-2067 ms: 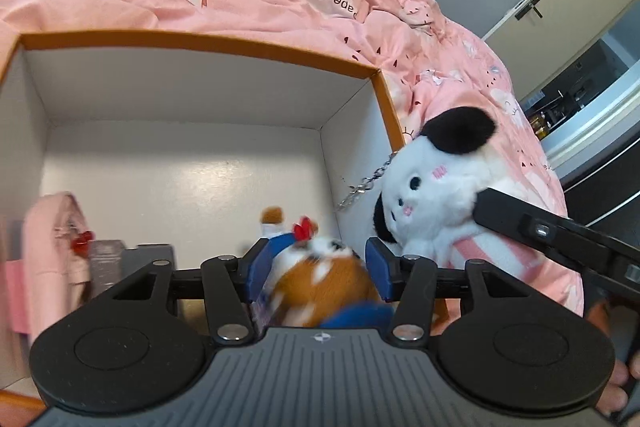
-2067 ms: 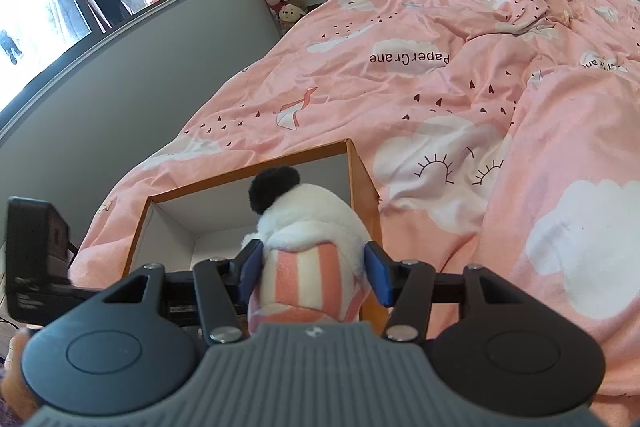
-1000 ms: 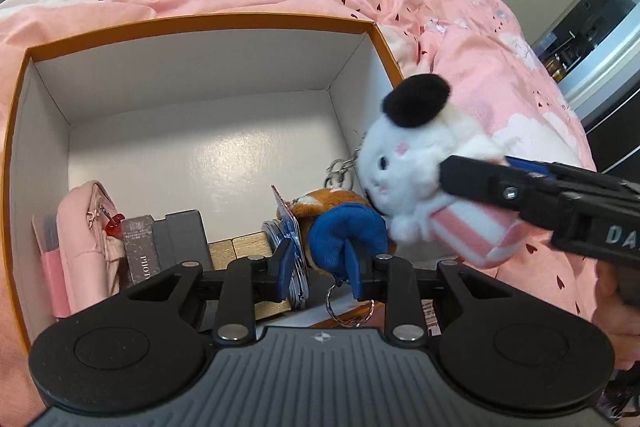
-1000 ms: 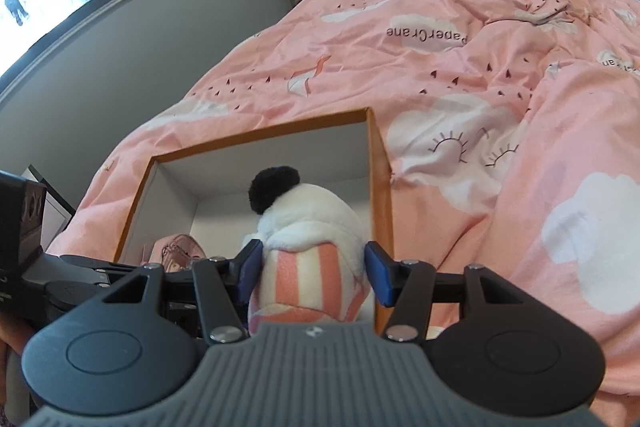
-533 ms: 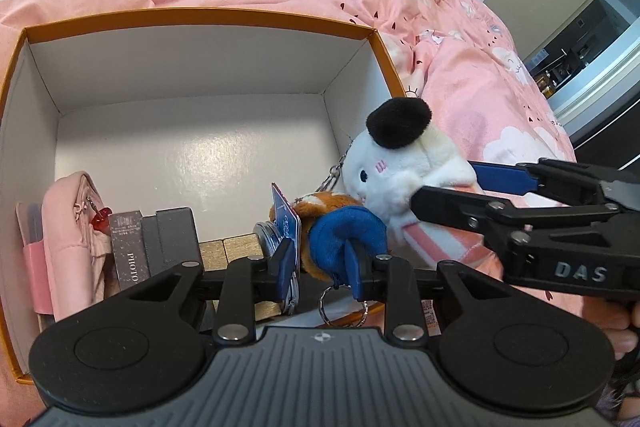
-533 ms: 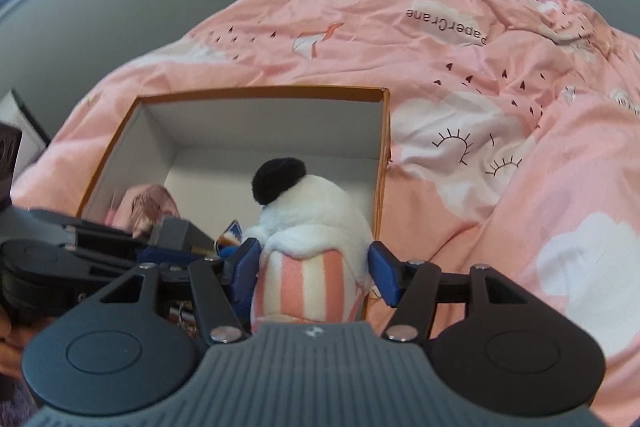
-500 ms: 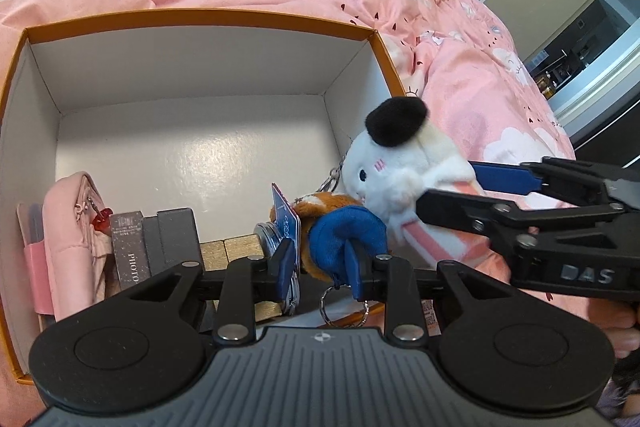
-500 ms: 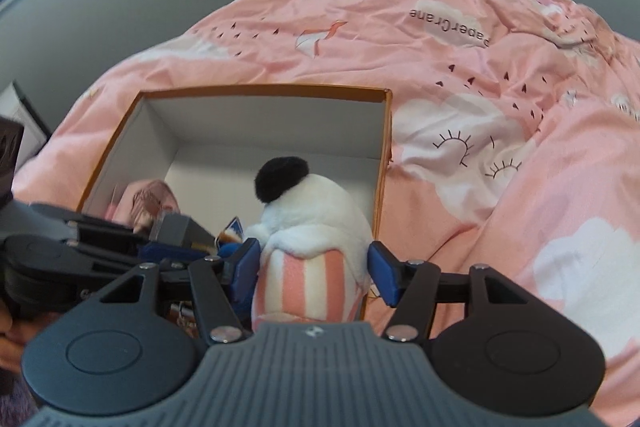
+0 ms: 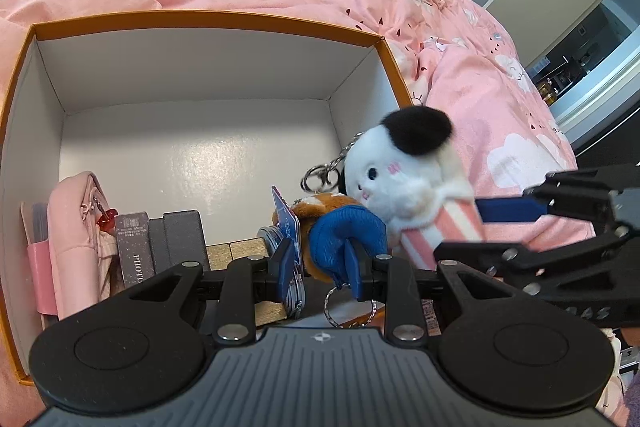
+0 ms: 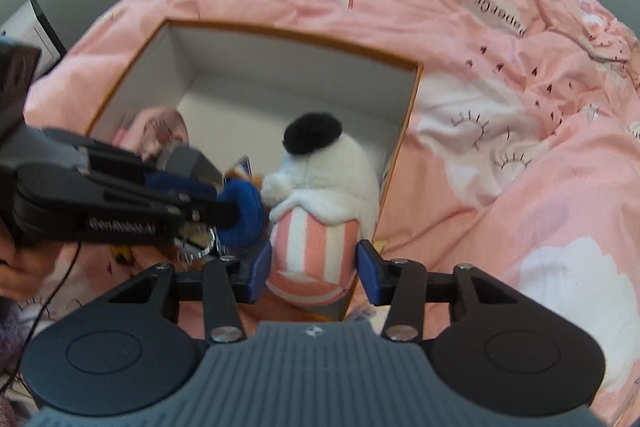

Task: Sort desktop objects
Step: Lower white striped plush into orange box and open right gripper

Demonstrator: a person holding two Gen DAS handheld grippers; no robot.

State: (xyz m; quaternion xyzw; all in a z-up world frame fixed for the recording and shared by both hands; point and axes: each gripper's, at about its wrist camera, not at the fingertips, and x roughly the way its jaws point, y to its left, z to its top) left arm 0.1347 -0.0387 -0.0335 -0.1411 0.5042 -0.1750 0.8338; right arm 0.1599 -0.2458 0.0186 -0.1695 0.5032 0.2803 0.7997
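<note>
The left gripper (image 9: 320,267) is narrow and clamps a brown plush (image 9: 344,231) with a blue part low inside the box (image 9: 200,21), near its right wall and front edge. The right gripper (image 10: 312,275) has its jaws closing around the striped base of a white plush (image 10: 320,195); a small gap shows at the right pad, so contact there is unclear. The white plush sits just inside the box's right wall, touching the brown plush, its keyring (image 9: 318,179) hanging toward the box floor. A pink pouch (image 9: 76,227) and dark cases (image 9: 160,243) line the front-left corner. The box rests on a pink duvet (image 10: 500,87).
</note>
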